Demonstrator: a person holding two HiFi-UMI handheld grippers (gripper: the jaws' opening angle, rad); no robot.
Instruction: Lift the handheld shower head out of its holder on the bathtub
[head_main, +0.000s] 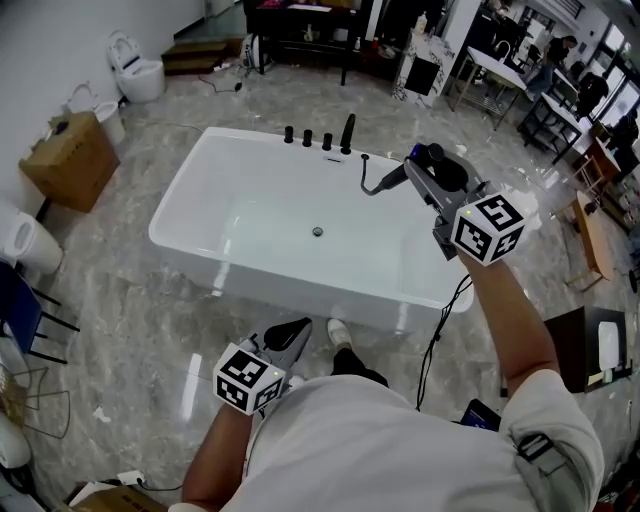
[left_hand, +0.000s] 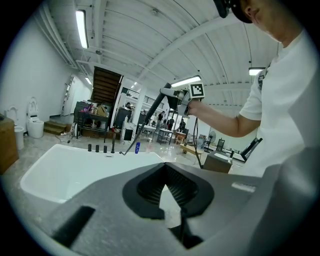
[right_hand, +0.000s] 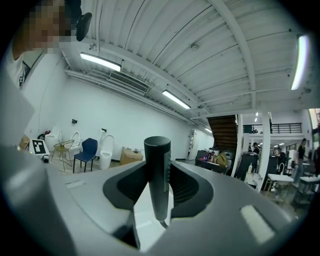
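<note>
Right gripper (right_hand: 158, 172): its grey body fills the foreground. The jaws stand partly apart and are clamped on the shower head (right_hand: 157, 150), with one ribbed pad on each side of the shaft.
Shower head's place: upright between the right jaws, with its flat end above the pads and its lower end below them. It is out of the holder and in the air over the far corner of the bathtub (head_main: 180, 205).
Hose (head_main: 372, 188): it leaves the wand below the jaws and bends down to the tub's deck just beside the row of taps (head_main: 307, 138). The holder itself is too small to pick out.
Left gripper (left_hand: 162, 172): its tips are together with nothing between them. It hangs low by the person's body, well apart from the shower head.
Step in hand: the lift looks made, and what remains is to carry the wand clear.
Doing it well: keep the pads square on the shaft and hold the wand upright. Move it only as far as the hose allows, so the hose neither tugs at the deck nor catches the taps.
Look of the shower head: a slim, round, matt dark stick with a blunt flat top, narrowing to a thin hose at the bottom.
Handling: the smooth round shaft could probably roll or slide between the pads if the grip eases.
</note>
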